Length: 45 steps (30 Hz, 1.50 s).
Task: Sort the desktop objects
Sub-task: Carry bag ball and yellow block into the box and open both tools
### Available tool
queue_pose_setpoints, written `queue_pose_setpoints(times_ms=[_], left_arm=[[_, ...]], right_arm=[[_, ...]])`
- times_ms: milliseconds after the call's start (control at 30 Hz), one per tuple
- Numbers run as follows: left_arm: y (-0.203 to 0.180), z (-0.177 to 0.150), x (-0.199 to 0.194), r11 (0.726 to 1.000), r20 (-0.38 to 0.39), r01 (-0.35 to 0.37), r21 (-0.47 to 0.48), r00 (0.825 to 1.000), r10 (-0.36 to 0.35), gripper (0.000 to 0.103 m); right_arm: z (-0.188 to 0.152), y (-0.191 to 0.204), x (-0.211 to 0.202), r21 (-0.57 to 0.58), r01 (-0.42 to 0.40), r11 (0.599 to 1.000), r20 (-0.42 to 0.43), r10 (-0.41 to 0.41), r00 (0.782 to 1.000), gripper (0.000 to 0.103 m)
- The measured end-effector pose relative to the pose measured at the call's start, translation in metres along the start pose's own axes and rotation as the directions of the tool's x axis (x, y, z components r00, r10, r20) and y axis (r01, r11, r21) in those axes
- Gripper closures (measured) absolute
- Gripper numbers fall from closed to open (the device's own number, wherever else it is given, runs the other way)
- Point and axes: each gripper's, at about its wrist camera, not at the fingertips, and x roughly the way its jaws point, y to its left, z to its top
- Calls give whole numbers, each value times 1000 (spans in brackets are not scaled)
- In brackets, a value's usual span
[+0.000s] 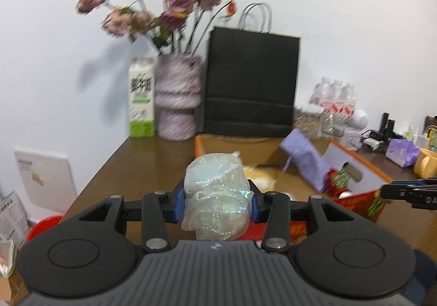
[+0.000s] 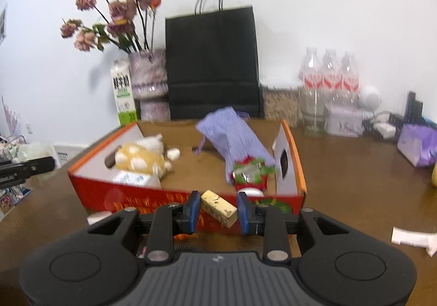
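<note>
left tongs (image 1: pixel 217 203) grip glittery wad (image 1: pixel 217 196) | right tongs (image 2: pixel 218 210) grip block (image 2: pixel 218 207), long axis slanting

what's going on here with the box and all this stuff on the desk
A person is sorting desk clutter into an orange cardboard box with a handheld gripper in each hand. The left gripper has its fingers closed on a crumpled iridescent plastic bag. The right gripper holds a small cream-coloured block, tilted, just in front of the box. Already inside are a yellow plush toy, a purple pouch and a red-and-green packet.
</note>
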Motion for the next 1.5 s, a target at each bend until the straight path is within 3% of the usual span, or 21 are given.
queue_pose_setpoints(times_ms=[300,533,833,1200,1333,1433,1467,1500], left_arm=[[-56,33,30,997,32,66,37,997,-67,59],[-83,37,67,998,7,51,22,999,-51,59],[-92,25,112,1000,-87,18,23,996,-16,59],[-92,13,126,999,-143,7,45,990,0,59],[-93,14,124,998,-141,-8,56,990,16,53],[-93,15,123,998,-133,-27,62,991,35,37],[-92,16,122,997,-129,-35,62,991,43,30],[-91,16,121,997,-122,-41,63,991,48,28]], right_arm=[[34,5,11,-20,-34,999,82,35,996,75],[54,4,36,-54,-55,997,98,60,993,75],[56,-7,79,-74,-86,994,46,90,995,75],[44,-16,95,-57,-70,996,-4,70,998,75],[43,-15,96,-62,-72,995,-17,71,997,75],[43,-14,95,-63,-69,996,-18,68,998,72],[44,-14,95,-63,-67,996,-18,66,998,69],[45,-15,94,-59,-67,996,-15,66,998,53]])
